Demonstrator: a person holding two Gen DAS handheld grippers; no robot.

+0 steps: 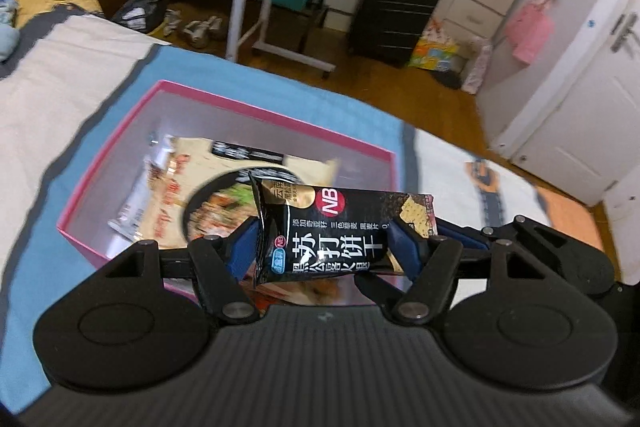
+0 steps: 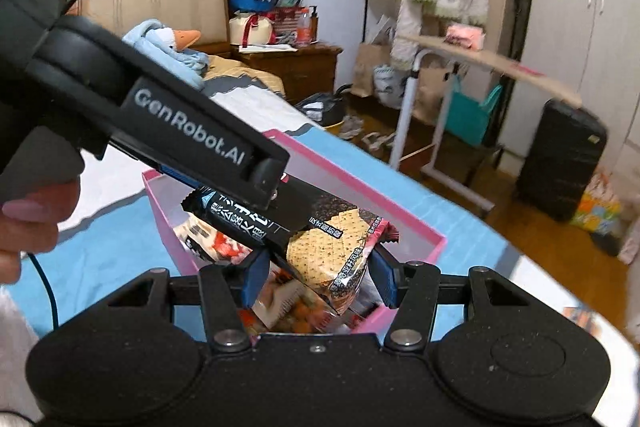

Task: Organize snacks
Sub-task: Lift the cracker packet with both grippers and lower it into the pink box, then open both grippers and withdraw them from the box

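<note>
**Snacks over the pink box**

Snacks: the left tongs clench a black cracker packet; the right tongs clench a cracker-print packet. Both hang above the pink box of snacks on the bed

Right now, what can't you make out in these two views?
- Box contents: left view, blurred and covered by the cracker pack.
- Box near wall: both views, hidden behind gripper bodies.
- Right gripper load: pack sits between the fingers; pad contact unclear.
- Left gripper: its fingers hidden in right view.
</note>
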